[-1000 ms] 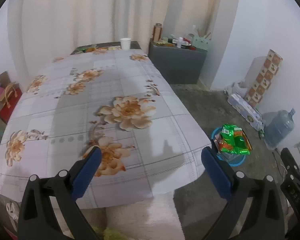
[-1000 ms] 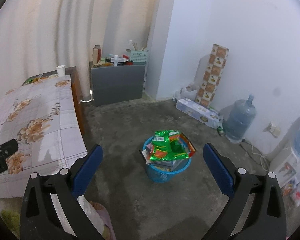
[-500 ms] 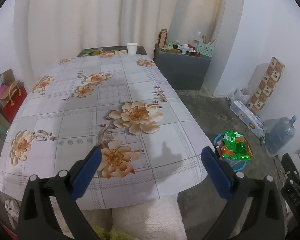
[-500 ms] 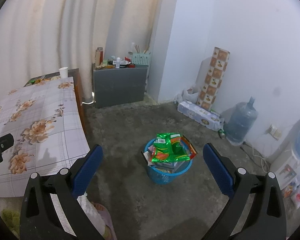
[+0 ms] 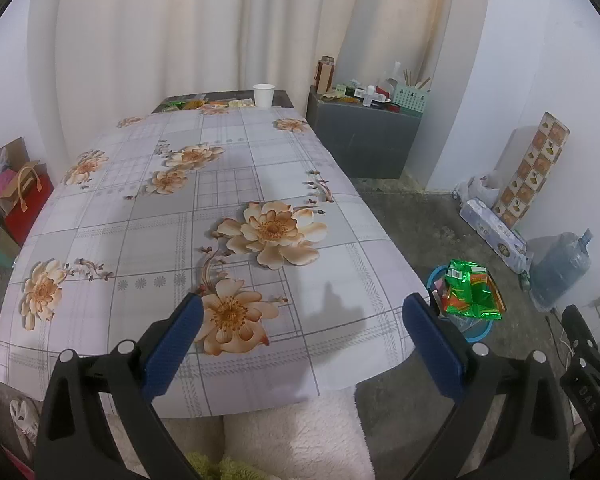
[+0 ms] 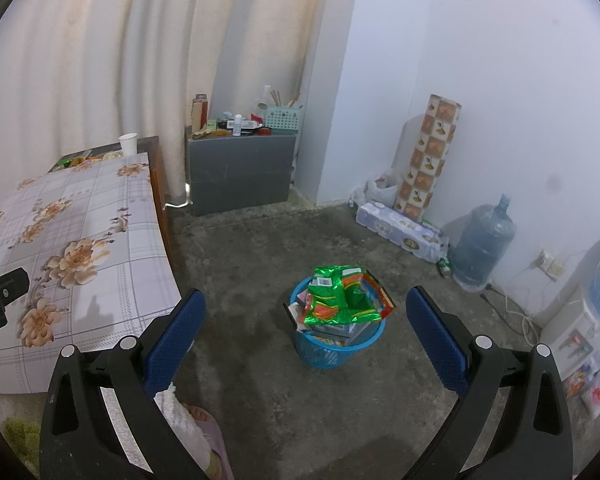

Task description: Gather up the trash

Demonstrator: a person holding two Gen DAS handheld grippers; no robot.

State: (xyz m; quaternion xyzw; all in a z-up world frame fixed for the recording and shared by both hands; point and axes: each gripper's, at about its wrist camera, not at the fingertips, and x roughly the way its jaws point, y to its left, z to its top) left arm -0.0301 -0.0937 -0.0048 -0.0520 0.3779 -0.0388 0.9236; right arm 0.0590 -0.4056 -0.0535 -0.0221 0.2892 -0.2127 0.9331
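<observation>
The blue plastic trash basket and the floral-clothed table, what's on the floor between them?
Nothing: in the right wrist view, only bare grey concrete floor separates blue basket and table.

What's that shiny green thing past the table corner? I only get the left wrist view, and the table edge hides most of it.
Observer: It's a green foil wrapper lying on top of a blue basket heaped with packets. The basket stands on the floor, apart from the table.
Operator: Is the other hand's tool holding anything?
Observer: No. The right gripper has its jaws wide open, with nothing between them.
Operator: Anything beyond the big water bottle?
Observer: Yes, a white water dispenser stands against the wall there.
</observation>
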